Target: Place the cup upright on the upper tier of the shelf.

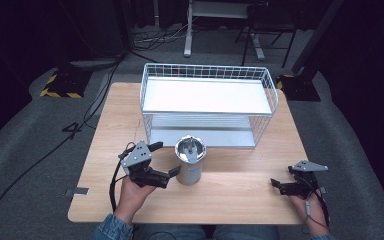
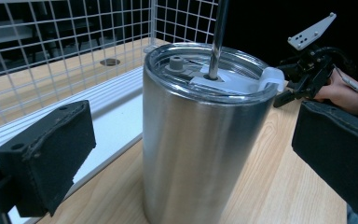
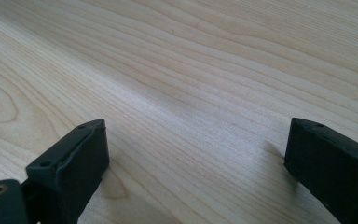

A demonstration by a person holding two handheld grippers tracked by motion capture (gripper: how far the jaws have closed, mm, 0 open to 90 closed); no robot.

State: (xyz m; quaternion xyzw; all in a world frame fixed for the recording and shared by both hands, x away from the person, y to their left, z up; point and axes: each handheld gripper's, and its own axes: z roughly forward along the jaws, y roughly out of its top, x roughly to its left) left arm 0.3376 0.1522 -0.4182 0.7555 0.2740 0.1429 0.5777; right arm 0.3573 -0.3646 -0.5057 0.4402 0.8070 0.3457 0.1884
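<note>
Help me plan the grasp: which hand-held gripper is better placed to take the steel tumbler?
Left. The left hand-held gripper is open, its jaws either side of the steel tumbler. The right hand-held gripper sits far off over bare table.

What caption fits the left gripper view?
Open left gripper straddles a steel tumbler beside the wire basket.

The tumbler (image 1: 189, 160) is shiny brushed silver with a clear lid. Behind it the wire basket (image 1: 207, 70) is white, the table (image 1: 240, 190) is pale wood-grain, and both grippers' pads (image 2: 51, 154) are matte black.
</note>
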